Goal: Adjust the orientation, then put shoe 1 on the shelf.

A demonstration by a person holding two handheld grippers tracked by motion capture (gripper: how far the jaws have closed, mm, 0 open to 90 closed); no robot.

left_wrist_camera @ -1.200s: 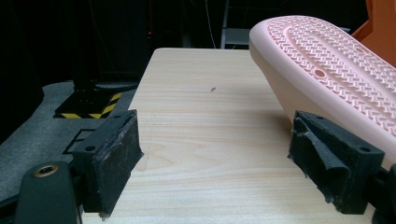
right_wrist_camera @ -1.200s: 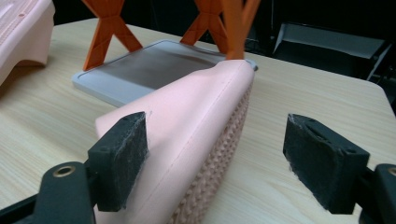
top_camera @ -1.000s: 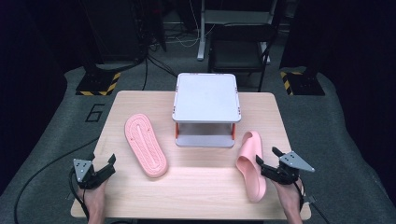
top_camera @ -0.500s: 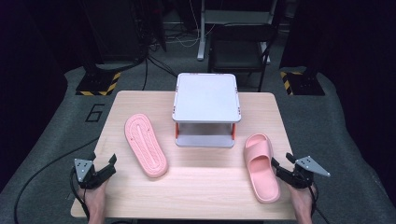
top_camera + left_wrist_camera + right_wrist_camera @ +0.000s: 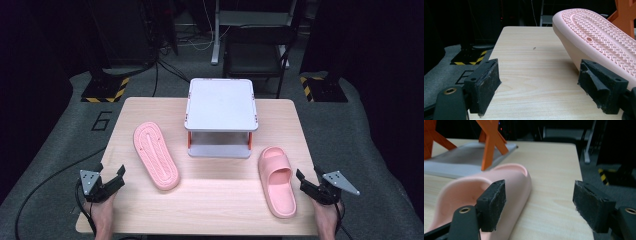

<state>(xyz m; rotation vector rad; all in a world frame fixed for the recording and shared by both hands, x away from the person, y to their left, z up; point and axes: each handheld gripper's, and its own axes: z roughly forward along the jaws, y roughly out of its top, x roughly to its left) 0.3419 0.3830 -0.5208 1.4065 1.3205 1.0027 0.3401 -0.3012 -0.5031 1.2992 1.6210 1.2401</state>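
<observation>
A pink slipper (image 5: pixel 155 155) lies sole up on the left half of the wooden table (image 5: pixel 220 210); its ribbed sole (image 5: pixel 599 37) rises just beyond my left gripper's right jaw. My left gripper (image 5: pixel 110 170) (image 5: pixel 539 80) rests open at the front left corner, with bare wood between its jaws. The second pink slipper (image 5: pixel 276 181) (image 5: pixel 474 190) lies strap up at the front right. Just right of it my right gripper (image 5: pixel 307 173) (image 5: pixel 540 200) stands open; its jaws have just been opening, with nothing but table between them.
A small white two-level rack (image 5: pixel 220 105) with orange legs (image 5: pixel 489 142) stands at the back middle of the table. A chair (image 5: pixel 257 55) and black stands with striped feet (image 5: pixel 102 92) sit on the grey floor behind.
The right slipper, a second ago tipped on its edge at my right gripper, now lies flat with the strap up. My right gripper has drawn back to the right. The left gripper has stayed put.
</observation>
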